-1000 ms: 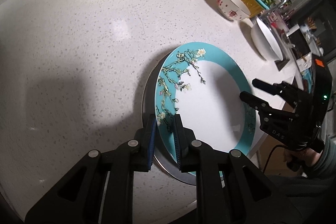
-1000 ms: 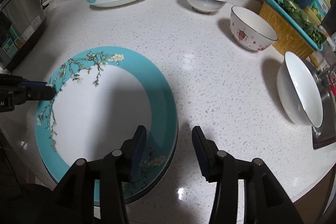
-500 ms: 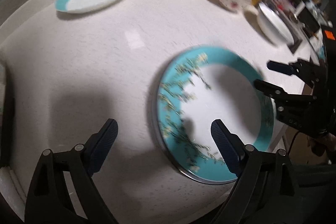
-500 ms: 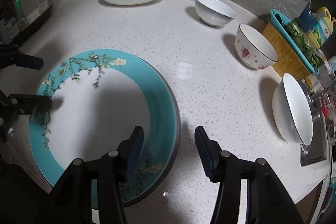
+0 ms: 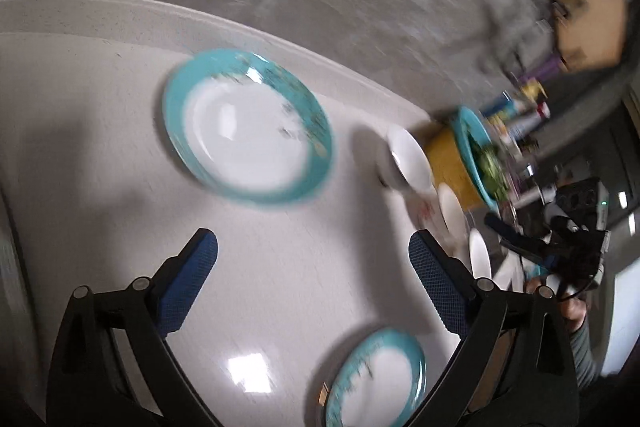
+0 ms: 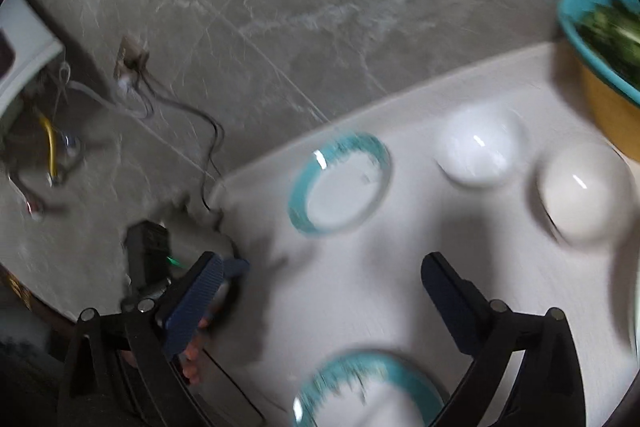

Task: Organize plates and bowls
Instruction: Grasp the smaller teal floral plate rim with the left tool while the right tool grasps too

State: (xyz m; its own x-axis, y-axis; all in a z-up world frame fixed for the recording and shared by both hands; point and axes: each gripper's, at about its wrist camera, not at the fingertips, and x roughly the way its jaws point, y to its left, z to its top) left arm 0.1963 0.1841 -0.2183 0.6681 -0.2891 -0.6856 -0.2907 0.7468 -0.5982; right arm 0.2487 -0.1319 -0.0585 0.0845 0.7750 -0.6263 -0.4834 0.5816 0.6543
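Both views are motion-blurred. My left gripper (image 5: 314,267) hangs above the white counter (image 5: 100,115), its jaws opening wide with nothing between them. Ahead of it lies a teal-rimmed plate (image 5: 248,127); a second teal plate (image 5: 376,379) lies below it at the near edge. My right gripper (image 6: 324,291) is also opening, empty, above the near teal plate (image 6: 368,391), with the far teal plate (image 6: 340,183) ahead of it. Two white bowls (image 6: 480,155) (image 6: 584,199) stand to the right. In the left wrist view the right gripper (image 5: 506,235) shows at the right, beside the bowls (image 5: 408,159).
A yellow basket with a teal colander of greens (image 5: 460,163) stands behind the bowls, with bottles (image 5: 520,115) beyond it. A grey marble wall (image 6: 280,7) backs the counter, with a socket and cables (image 6: 132,67) at the left. A hand (image 6: 192,355) shows at the lower left.
The left gripper let go of the near teal plate's rim and opened wide. The right gripper opened too. Both lifted away and swung toward the far plate and wall.
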